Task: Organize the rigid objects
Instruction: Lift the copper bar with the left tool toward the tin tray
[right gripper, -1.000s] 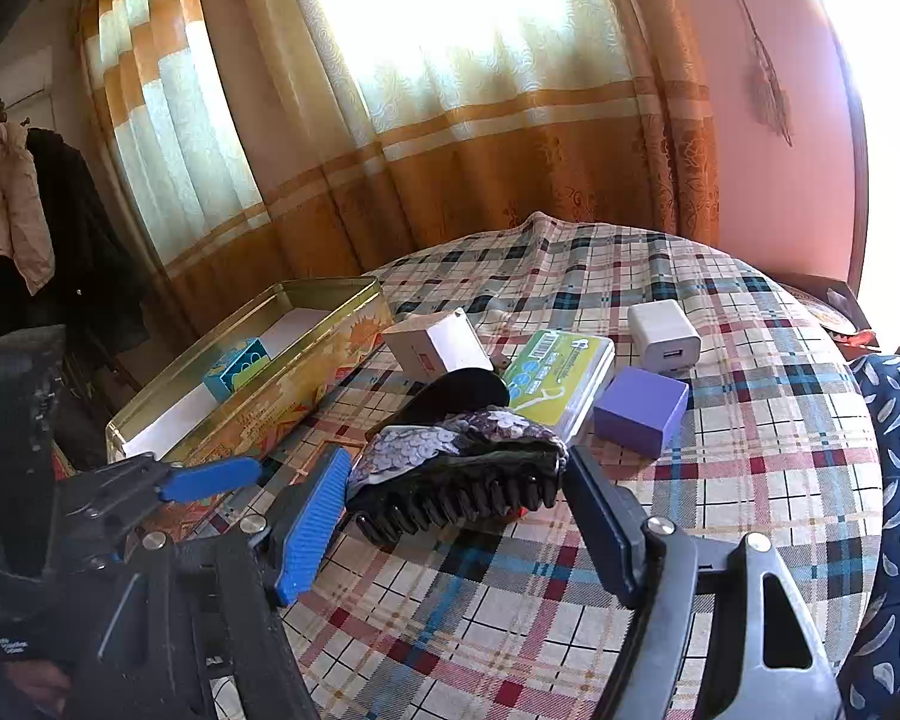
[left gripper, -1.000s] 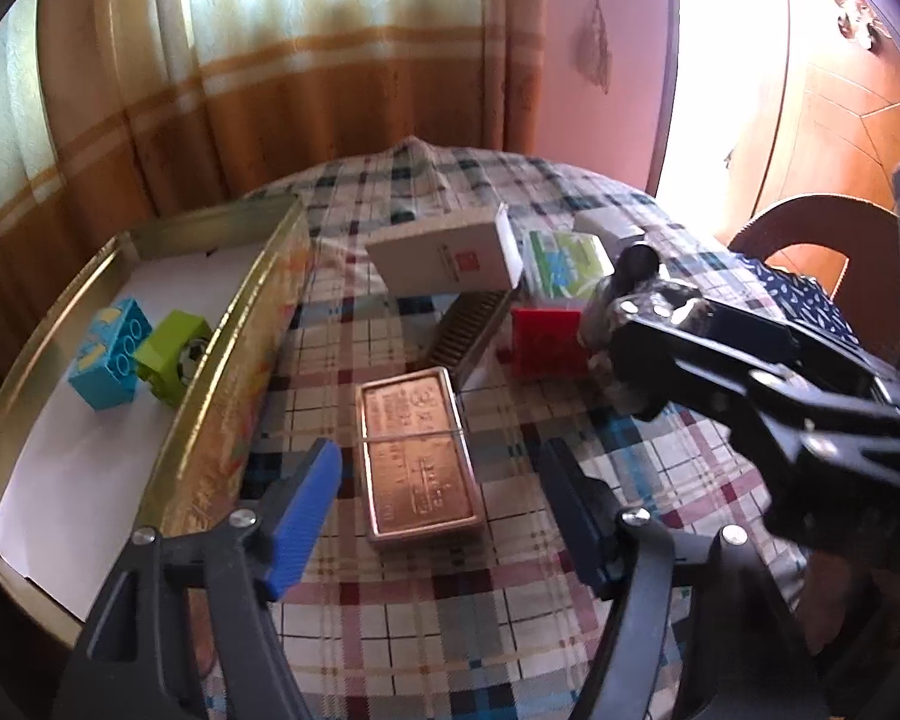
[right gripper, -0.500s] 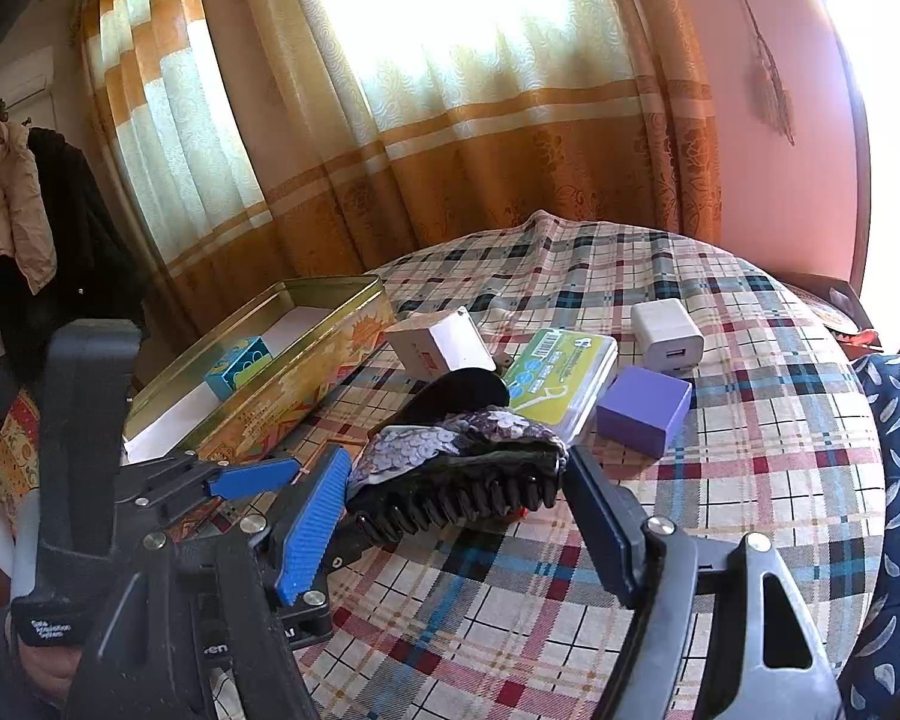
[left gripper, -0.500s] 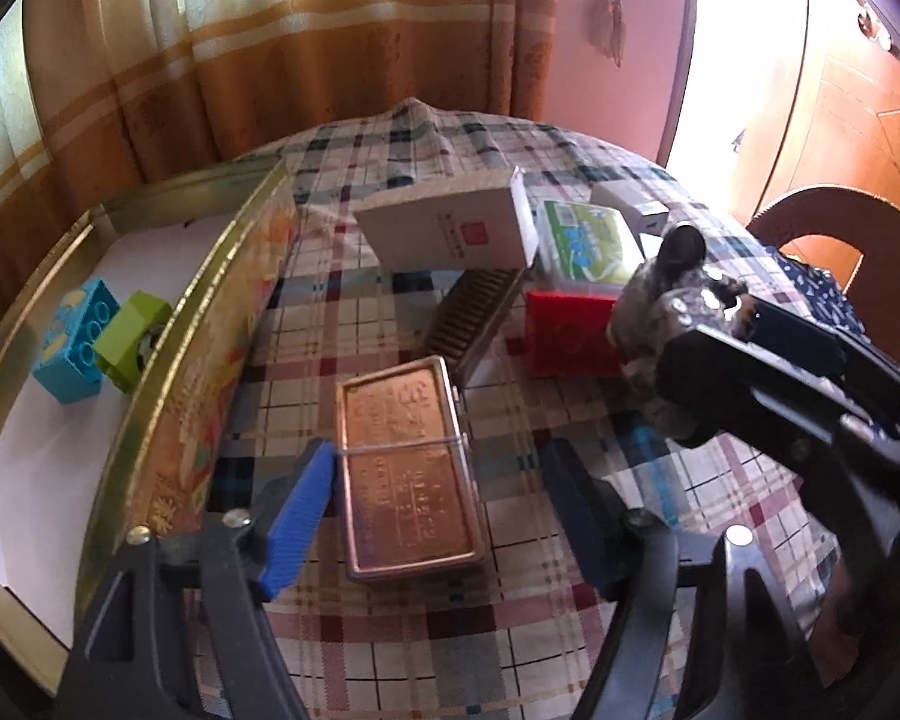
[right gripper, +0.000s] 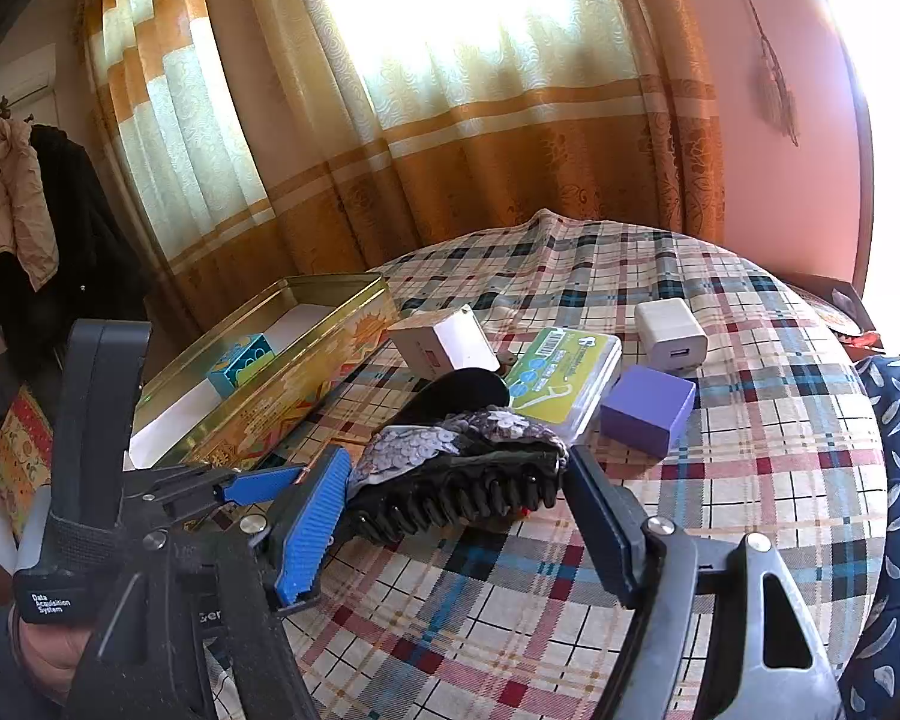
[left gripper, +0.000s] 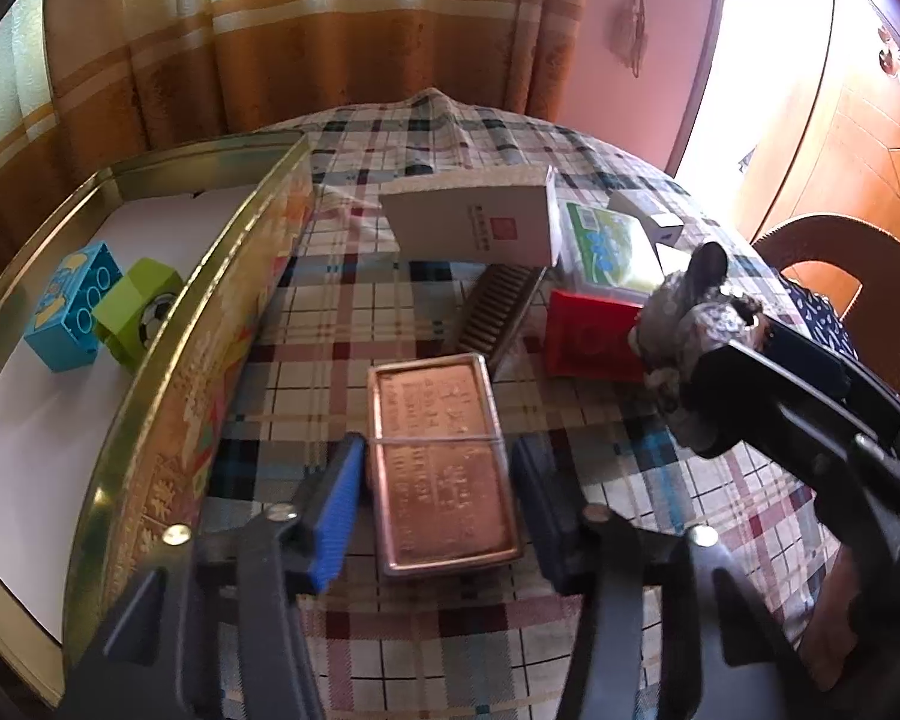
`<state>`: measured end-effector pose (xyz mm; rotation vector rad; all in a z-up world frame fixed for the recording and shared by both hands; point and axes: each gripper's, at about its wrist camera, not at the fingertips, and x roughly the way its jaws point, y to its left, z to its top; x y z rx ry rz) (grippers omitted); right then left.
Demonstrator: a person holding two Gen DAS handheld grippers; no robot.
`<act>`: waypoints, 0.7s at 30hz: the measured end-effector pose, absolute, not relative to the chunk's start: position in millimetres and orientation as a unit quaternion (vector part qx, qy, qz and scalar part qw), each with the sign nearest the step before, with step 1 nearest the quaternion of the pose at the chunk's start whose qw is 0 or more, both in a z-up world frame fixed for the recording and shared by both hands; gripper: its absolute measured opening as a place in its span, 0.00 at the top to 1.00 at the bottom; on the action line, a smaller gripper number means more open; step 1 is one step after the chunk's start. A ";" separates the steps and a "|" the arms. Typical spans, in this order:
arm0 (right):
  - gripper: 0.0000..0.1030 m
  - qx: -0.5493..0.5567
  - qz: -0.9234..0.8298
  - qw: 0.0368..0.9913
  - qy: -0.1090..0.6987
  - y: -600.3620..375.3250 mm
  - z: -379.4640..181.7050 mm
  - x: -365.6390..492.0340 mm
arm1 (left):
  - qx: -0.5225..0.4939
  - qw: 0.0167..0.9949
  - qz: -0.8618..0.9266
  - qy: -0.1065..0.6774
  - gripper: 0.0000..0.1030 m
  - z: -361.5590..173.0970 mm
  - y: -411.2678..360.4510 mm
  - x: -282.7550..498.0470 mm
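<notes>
Between your left gripper's (left gripper: 435,504) fingers now lies the copper tin (left gripper: 444,468); a second ago they were wider, now they are closing, not yet pressing. Your right gripper (right gripper: 456,516) stayed clamped on the sequined hair claw (right gripper: 459,474). Next stop, probably: the golden tray (left gripper: 168,396).

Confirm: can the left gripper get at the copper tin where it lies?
Probably yes. The left gripper straddles the copper tin, jaws closing on its long sides; nothing lies between. The gold box wall leaves the blue pad room.
</notes>
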<state>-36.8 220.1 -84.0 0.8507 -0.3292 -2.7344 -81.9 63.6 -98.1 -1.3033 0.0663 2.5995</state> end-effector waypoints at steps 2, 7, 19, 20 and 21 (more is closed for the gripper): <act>0.28 0.293 -0.941 0.129 -0.113 220.0 -84.0 -36.8 | -0.443 0.117 0.888 0.026 0.55 -98.1 64.9 -80.8; 0.28 0.290 -0.941 0.129 -0.114 220.5 -83.6 -36.2 | -0.436 0.118 0.892 0.031 0.55 -95.6 65.9 -77.3; 0.28 0.281 -0.943 0.132 -0.117 221.5 -82.6 -34.7 | -0.379 0.102 0.919 0.038 0.55 -82.1 63.6 -63.8; 0.28 0.281 -0.943 0.132 -0.117 221.6 -82.5 -34.7 | -0.376 0.102 0.921 0.035 0.55 -81.2 62.1 -63.5; 0.28 0.281 -0.943 0.132 -0.117 221.6 -82.5 -34.6 | -0.373 0.101 0.922 0.032 0.55 -80.9 61.2 -63.3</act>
